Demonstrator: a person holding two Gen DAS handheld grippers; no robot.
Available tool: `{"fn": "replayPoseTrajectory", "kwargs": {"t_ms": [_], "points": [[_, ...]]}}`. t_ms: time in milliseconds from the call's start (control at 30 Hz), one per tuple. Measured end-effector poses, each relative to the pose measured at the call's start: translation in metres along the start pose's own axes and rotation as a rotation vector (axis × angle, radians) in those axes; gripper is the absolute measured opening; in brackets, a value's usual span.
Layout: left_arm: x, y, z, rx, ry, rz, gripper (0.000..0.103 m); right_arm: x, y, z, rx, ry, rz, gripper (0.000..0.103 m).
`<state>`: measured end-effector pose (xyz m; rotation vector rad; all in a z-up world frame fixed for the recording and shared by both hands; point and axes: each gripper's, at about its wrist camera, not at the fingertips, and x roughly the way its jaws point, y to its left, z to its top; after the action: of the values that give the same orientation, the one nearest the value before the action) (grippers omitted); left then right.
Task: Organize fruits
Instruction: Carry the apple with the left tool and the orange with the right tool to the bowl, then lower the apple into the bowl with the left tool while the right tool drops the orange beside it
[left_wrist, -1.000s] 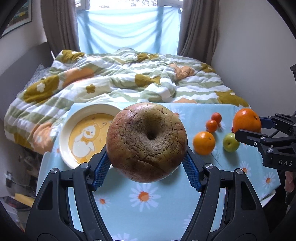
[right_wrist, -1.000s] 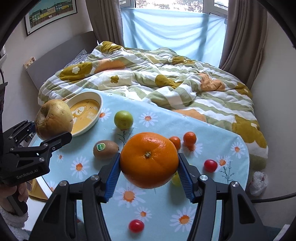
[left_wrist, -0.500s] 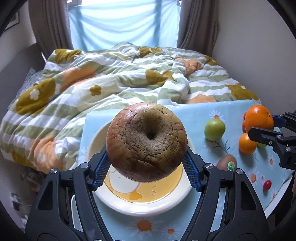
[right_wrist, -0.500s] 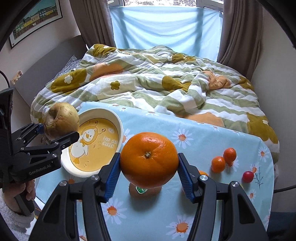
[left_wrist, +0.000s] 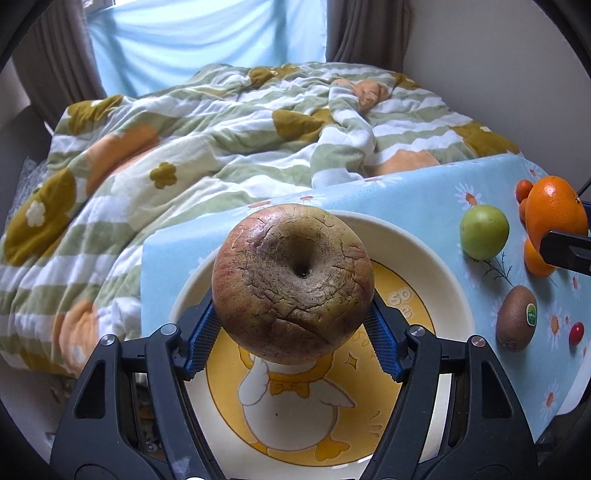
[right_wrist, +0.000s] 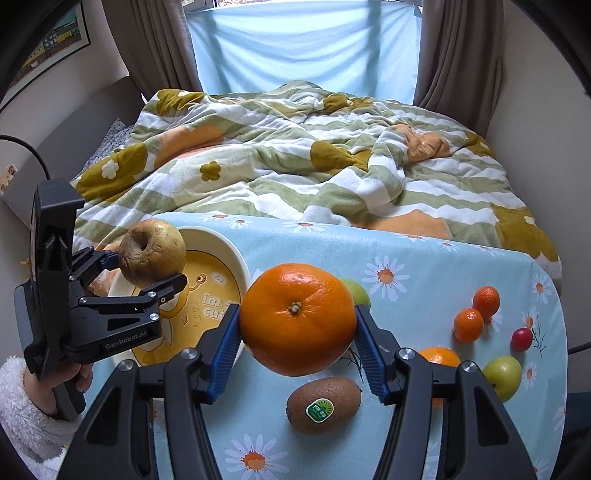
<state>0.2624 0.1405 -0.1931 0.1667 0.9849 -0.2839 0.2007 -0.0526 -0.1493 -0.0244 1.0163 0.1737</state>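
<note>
Since one second ago, the left gripper (left_wrist: 293, 328) has travelled from the open cloth to above the cream round plate with a yellow duck drawing (left_wrist: 436, 258); the plate now fills the lower part of the left wrist view. Its left rim lies close to the edge of the light blue daisy-print tablecloth (left_wrist: 424, 192), with the striped floral quilt (left_wrist: 229, 122) beyond. To the right there is bare cloth before the small green round fruit (left_wrist: 484, 232) and the brown kiwi with a green sticker (left_wrist: 516, 318). The blue pads clamp the brown, cracked, wrinkled apple (left_wrist: 292, 282), its hollow facing the camera.

From the right wrist view, the right gripper (right_wrist: 297, 341) grips the big smooth orange (right_wrist: 297, 318) above the kiwi (right_wrist: 323, 404), just beside the plate (right_wrist: 236, 254). A hand in a white fleece sleeve (right_wrist: 55, 387) holds the left gripper (right_wrist: 147, 264), pointing downward over the plate.
</note>
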Motion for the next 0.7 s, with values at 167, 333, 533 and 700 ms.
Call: {"fn": "replayPoseTrajectory", "kwargs": {"t_ms": [167,333,533,700], "points": [[0.01,-0.002,0.001,0.01,0.027,0.001,0.085,0.001,-0.003,0.0,0.009,0.006,-0.004,0.055],[-0.006,-0.001,0.007,-0.001,-0.015,0.004,0.103,-0.001,-0.004,0.001,0.01,0.009,0.001,0.055],[-0.022,0.005,-0.001,-0.049,0.001,0.015,0.103,-0.004,-0.003,0.001,-0.017,0.011,0.025,0.055],[-0.044,0.014,-0.015,-0.128,0.014,0.015,0.103,-0.005,0.004,0.006,-0.065,0.013,0.079,0.055]]}}
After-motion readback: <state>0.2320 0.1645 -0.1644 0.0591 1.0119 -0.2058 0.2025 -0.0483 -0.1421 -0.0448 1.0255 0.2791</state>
